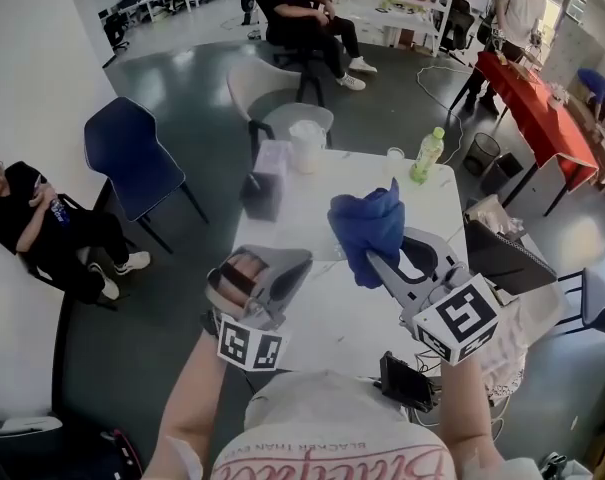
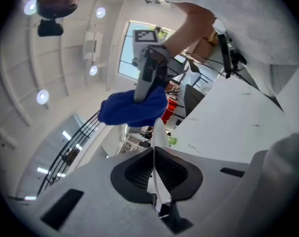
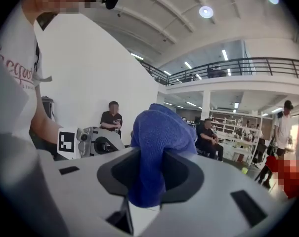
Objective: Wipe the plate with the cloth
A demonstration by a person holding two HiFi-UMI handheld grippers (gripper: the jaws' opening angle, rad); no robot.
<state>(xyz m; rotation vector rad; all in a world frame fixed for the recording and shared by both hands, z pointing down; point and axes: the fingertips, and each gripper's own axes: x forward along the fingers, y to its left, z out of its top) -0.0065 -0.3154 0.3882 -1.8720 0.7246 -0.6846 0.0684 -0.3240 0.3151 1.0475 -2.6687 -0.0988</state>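
Right claw (image 3: 149, 179) clamps the cloth (image 3: 161, 132); left claw (image 2: 155, 159) pinches the plate (image 2: 159, 132). Wiping looks pending: I must bring cloth onto plate.

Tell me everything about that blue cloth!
The cloth is deep blue, soft and fuzzy like a towel. It is bunched into a lump and pinched between the jaws of the right gripper, with its lower end tucked down between the pads. It is held up in the air over the white table, not lying flat.
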